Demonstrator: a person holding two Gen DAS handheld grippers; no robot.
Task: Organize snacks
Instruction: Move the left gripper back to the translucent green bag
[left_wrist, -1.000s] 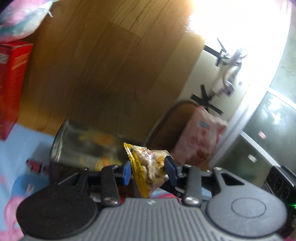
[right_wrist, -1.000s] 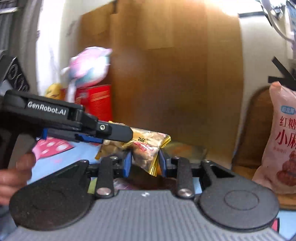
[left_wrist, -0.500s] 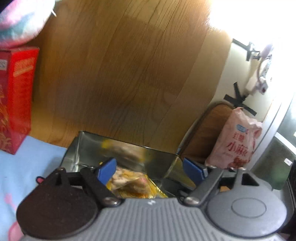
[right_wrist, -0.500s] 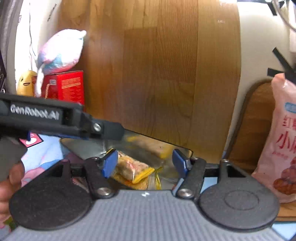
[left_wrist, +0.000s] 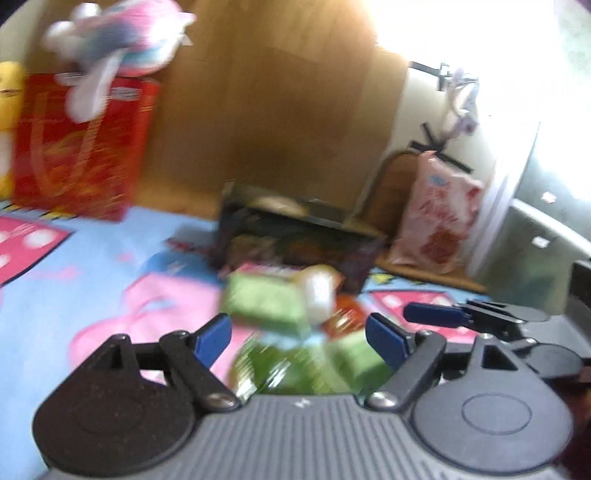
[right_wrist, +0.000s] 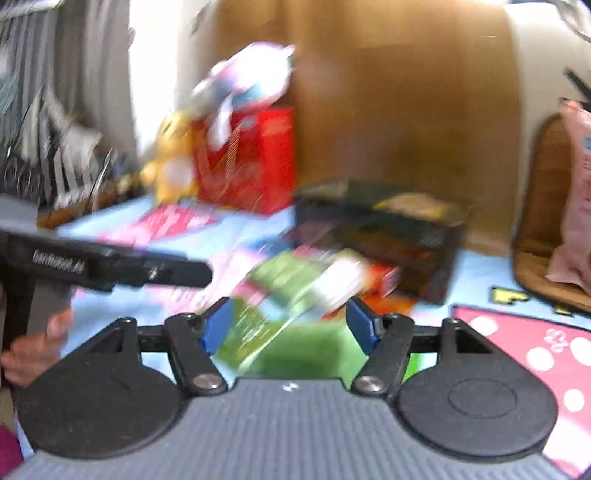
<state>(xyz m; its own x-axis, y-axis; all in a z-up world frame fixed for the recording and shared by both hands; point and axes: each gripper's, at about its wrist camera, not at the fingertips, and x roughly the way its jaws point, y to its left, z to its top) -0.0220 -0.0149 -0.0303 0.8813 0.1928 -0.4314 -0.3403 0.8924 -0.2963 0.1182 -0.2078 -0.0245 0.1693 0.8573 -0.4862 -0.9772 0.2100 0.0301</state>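
Observation:
Both views are motion-blurred. A dark tin box (left_wrist: 295, 240) stands open on the blue patterned cloth; it also shows in the right wrist view (right_wrist: 384, 236). In front of it lies a pile of snack packets, mostly green (left_wrist: 266, 302) (right_wrist: 295, 280), with an orange-red one (left_wrist: 343, 314). My left gripper (left_wrist: 299, 338) is open and empty just above the pile. My right gripper (right_wrist: 291, 325) is open and empty over the same green packets. The right gripper's fingers (left_wrist: 436, 315) show at the right of the left view; the left gripper's body (right_wrist: 110, 269) crosses the right view.
A red box (left_wrist: 81, 147) with a plush toy (left_wrist: 118, 55) on top stands at the back left against a wooden panel. A pink snack bag (left_wrist: 436, 214) leans on a brown mat at the back right. A yellow plush (right_wrist: 173, 158) sits beside the red box.
Both grippers let go of the yellow snack packet into the tin, opened, then pulled back and down toward the pile of green packets in front of the tin.

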